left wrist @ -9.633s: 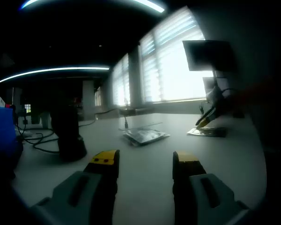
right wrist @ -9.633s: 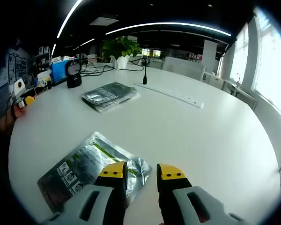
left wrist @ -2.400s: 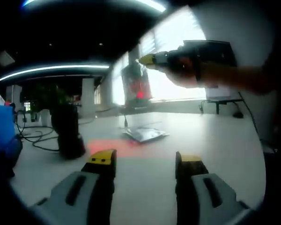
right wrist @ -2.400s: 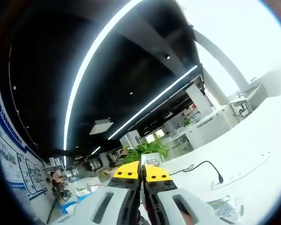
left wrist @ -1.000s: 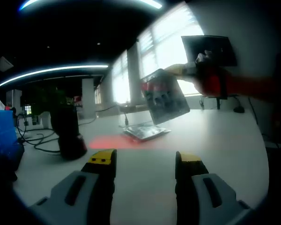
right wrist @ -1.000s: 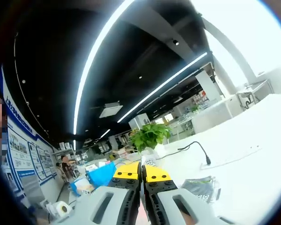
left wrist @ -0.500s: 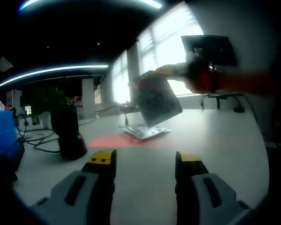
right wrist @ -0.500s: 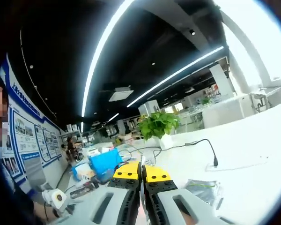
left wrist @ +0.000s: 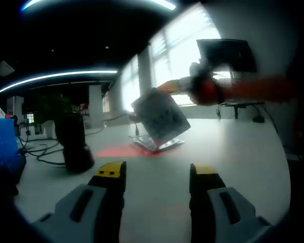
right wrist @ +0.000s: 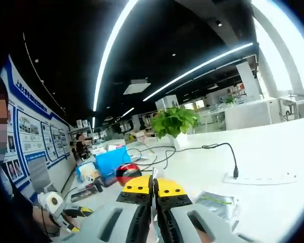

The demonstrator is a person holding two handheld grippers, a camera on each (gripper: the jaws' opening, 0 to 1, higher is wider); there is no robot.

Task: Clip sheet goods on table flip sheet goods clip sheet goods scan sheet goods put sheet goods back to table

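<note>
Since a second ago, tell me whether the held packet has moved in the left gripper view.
Yes. The packet has come down and to the left, judged against the packet lying on the table; it now hangs just above that one, held by the right gripper.

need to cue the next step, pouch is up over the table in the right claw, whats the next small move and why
Probably lower it to the white table and let go. The right claw holds the silver pouch tilted in the air above another pouch, beside the red scanner glow, so the scan looks done.
</note>
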